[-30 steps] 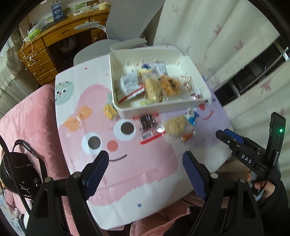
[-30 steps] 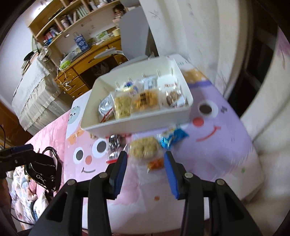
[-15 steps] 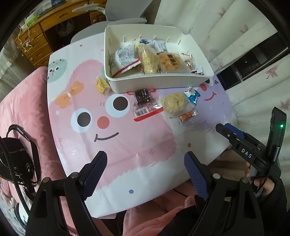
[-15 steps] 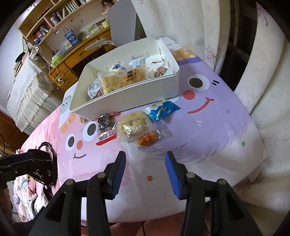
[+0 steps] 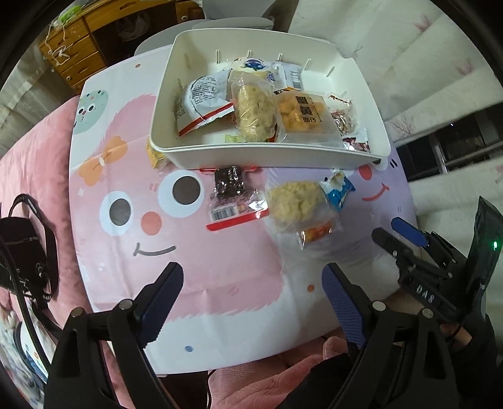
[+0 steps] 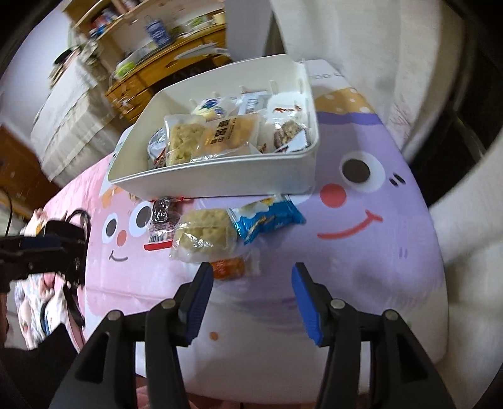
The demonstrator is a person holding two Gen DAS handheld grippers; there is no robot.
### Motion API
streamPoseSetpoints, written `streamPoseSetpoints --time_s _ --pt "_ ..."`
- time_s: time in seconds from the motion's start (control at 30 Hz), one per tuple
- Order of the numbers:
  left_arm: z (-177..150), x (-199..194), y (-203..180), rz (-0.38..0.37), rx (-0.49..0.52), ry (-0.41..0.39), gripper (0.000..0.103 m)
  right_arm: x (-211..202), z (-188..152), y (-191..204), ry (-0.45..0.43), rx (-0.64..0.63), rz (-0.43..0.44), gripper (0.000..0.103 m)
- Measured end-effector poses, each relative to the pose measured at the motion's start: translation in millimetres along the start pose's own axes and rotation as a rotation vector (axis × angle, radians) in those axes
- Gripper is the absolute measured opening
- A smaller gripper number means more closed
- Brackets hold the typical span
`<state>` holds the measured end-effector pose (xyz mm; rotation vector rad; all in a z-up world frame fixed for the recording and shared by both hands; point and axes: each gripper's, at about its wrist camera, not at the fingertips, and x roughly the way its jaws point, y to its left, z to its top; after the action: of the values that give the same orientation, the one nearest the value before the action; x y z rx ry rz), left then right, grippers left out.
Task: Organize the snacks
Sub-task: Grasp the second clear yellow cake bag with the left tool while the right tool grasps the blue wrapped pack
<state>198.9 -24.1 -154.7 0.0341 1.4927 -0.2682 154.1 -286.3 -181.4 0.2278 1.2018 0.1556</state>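
A white bin (image 5: 201, 155) (image 6: 220, 179) holds several wrapped snacks. In front of it, loose on the cartoon tablecloth, lie a dark brownie pack (image 5: 231, 195) (image 6: 162, 217), a pale rice-crisp pack (image 5: 294, 201) (image 6: 204, 234), a blue packet (image 5: 338, 192) (image 6: 267, 221) and a small orange packet (image 5: 316, 232) (image 6: 228, 267). A yellow packet (image 5: 155, 155) peeks out at the bin's left corner. My left gripper (image 5: 251, 289) hangs over the tablecloth, jaws opening, nothing between them. My right gripper (image 6: 251, 286) (image 5: 405, 239), jaws also opening and empty, sits just short of the orange packet.
A black camera bag (image 5: 22, 251) (image 6: 63, 239) rests on the pink bedding at the left. A grey chair (image 5: 232, 25) and a wooden desk (image 5: 72, 53) (image 6: 163, 75) stand behind the table. White curtains (image 6: 361, 47) hang to the right.
Both grippers have come down closer to the loose snacks, and both have spread their jaws wider. The bin and snacks have not moved.
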Motion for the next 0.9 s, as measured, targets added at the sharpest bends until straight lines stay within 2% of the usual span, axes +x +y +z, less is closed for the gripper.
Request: streamPoseSetpoints --time_s 0.17,0.33,0.43,0.7,0.9 --pt "12.7 18.5 -9.3 0.02 -0.074 0.0 0.09 12.0 9.8 -0.9 0.012 -0.138 0.043 0.057" --pt "21.9 41.0 -10.4 0.005 -0.162 -0.012 0.09 23.1 13.1 0.5 -0.004 -0.267 0.05 0.058" --pt "25.0 57.2 -8.3 -0.018 -0.219 0.015 0.09 31.9 11.8 1.0 -0.012 -0.33 0.047 0.059" --pt "27.3 96.7 -9.5 -0.029 -0.321 0.049 0.09 54.5 9.4 -3.0 -0.044 -0.358 0.091 0.059" --pt "28.6 122.3 -15.9 -0.053 -0.37 0.068 0.09 65.8 8.9 -7.1 -0.079 -0.39 0.088 0.059"
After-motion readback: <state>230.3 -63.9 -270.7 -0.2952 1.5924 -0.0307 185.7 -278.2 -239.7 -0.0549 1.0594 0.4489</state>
